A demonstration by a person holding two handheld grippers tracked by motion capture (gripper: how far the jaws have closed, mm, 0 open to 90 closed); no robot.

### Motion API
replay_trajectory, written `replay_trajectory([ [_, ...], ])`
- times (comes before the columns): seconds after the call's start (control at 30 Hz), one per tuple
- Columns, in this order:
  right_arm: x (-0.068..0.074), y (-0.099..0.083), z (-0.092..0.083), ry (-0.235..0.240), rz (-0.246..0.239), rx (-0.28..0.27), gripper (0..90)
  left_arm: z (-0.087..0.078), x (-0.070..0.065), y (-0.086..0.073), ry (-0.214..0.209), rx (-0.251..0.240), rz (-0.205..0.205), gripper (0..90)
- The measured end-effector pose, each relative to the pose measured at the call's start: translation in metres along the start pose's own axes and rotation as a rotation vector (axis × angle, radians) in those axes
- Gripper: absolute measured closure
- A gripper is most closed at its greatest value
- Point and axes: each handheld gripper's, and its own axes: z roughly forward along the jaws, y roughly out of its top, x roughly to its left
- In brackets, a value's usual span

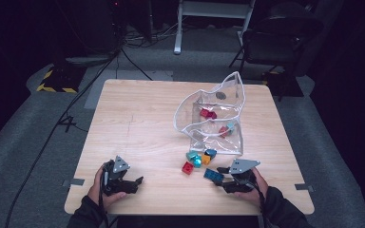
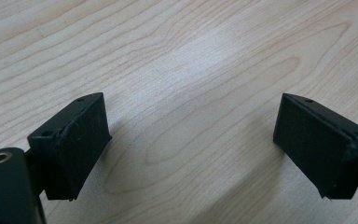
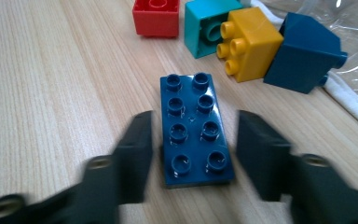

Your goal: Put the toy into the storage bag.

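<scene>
The right gripper has its two black jaws on either side of a flat dark blue plastic brick with eight studs. The jaws look blurry, and there is a small gap between each jaw and the brick, so they are not squeezing it. The brick lies flat on the light wooden table, near its front edge.

Just past it sit a small red brick, a teal brick, a yellow brick and a dark blue block (all bunched together). Behind them is a clear plastic bag with a white edge, with more bricks inside.

The left gripper is wide open over bare wood, holding nothing.
</scene>
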Motion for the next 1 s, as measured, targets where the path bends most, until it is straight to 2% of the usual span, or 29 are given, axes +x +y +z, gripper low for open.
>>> replay_trajectory([
  [0.03, 0.000, -0.001, -0.001, -0.004, 0.004, -0.006, 59.2, 0.000, 0.000, 0.000, 0.000, 0.000, 0.000, 10.6],
  [0.2, 0.001, -0.001, -0.003, -0.031, -0.012, -0.003, 59.6, 0.000, 0.000, 0.000, 0.000, 0.000, 0.000, 10.7],
  [0.33, -0.001, -0.003, -0.007, -0.030, -0.009, -0.014, 59.7, 0.000, 0.000, 0.000, 0.000, 0.000, 0.000, 10.7],
  [0.5, -0.006, -0.003, -0.020, -0.051, 0.010, -0.050, 59.7, 0.000, 0.000, 0.000, 0.000, -0.001, 0.000, 10.6],
  [0.77, -0.014, 0.000, -0.044, -0.116, 0.026, -0.118, 59.7, 0.000, 0.000, 0.000, 0.001, 0.000, 0.000, 10.6],
  [1.0, -0.019, 0.003, -0.062, -0.153, 0.041, -0.171, 59.7, 0.000, 0.000, 0.000, 0.000, 0.000, 0.000, 10.7],
])
